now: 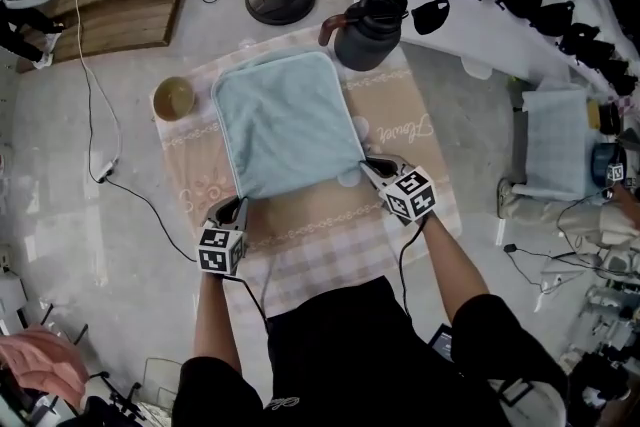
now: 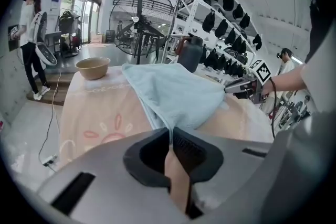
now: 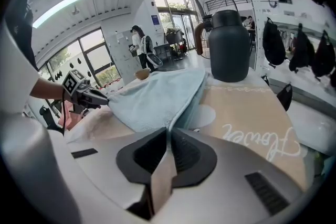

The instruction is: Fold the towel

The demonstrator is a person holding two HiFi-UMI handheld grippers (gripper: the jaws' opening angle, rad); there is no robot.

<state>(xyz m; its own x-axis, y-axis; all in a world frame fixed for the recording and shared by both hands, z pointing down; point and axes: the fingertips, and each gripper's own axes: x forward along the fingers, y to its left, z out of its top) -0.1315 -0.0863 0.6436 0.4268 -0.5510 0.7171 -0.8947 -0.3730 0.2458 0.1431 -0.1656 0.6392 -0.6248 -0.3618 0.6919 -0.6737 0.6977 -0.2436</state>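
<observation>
Left tool (image 1: 238,206) and right tool (image 1: 367,166) clenched on the near corners of the towel (image 1: 285,115).
The pale blue towel lies spread on the counter (image 1: 330,235), just in front of the dark jug (image 1: 368,33). By my judgement only the grasp is done: no fold shows yet, and the near edge must be carried toward the jug and laid down.
</observation>
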